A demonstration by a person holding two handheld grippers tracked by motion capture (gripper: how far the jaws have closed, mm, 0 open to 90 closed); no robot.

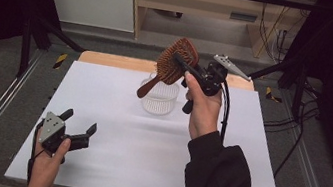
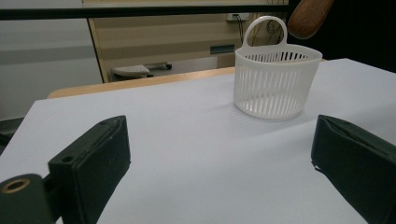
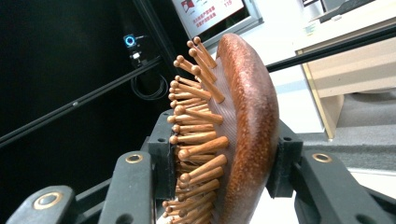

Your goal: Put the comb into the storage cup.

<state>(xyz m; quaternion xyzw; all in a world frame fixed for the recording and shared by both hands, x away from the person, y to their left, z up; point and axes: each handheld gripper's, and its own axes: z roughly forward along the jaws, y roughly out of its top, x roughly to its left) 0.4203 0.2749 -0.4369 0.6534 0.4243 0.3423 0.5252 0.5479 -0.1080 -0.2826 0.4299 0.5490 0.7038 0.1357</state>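
A reddish-brown speckled wooden hairbrush (image 1: 175,60) with tan pins; white slatted basket (image 2: 275,81) at 12 o'clock on the white table (image 1: 115,116).

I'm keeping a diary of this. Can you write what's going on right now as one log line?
right claw: shut on brush, held above basket | left claw: open, empty, low over table | brush not yet in basket

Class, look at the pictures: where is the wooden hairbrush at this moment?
In the high view the hairbrush is up in the air, clamped by its head in the right gripper, with its handle slanting down over the white basket near the table's far edge.
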